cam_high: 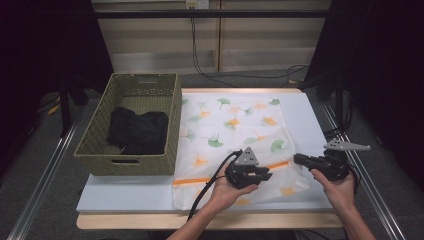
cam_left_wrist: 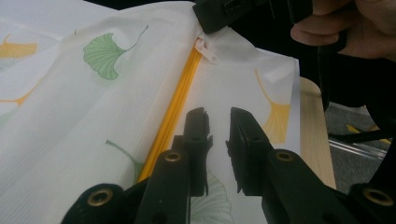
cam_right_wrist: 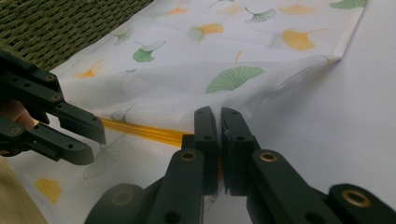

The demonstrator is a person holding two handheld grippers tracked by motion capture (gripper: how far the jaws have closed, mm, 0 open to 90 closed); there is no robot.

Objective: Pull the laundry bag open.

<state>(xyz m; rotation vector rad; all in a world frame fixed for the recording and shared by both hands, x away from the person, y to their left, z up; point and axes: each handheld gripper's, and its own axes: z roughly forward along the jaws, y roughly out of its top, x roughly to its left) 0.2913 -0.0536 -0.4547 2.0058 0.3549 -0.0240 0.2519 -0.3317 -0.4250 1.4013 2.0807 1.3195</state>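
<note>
A white cloth cover [cam_high: 235, 125] printed with green and orange ginkgo leaves lies flat on the table, with an orange zip [cam_high: 200, 180] running across its near part. My left gripper [cam_high: 267, 175] hovers just over the cover beside the zip [cam_left_wrist: 180, 98]. Its jaws stand a little apart, so the left gripper [cam_left_wrist: 218, 116] is open with nothing between them. My right gripper [cam_high: 298, 159] is shut on the cover's cloth at the zip's right end, and the cloth rises to it [cam_right_wrist: 219, 114]. The white zip pull [cam_left_wrist: 206, 50] lies just short of the right gripper's tip [cam_left_wrist: 219, 16].
A green woven basket [cam_high: 95, 145] stands at the left against the cover and holds a black garment [cam_high: 137, 131]. The white board [cam_high: 125, 195] under the cover ends at a wooden table edge [cam_high: 150, 220] near the person. Cables trail from both grippers.
</note>
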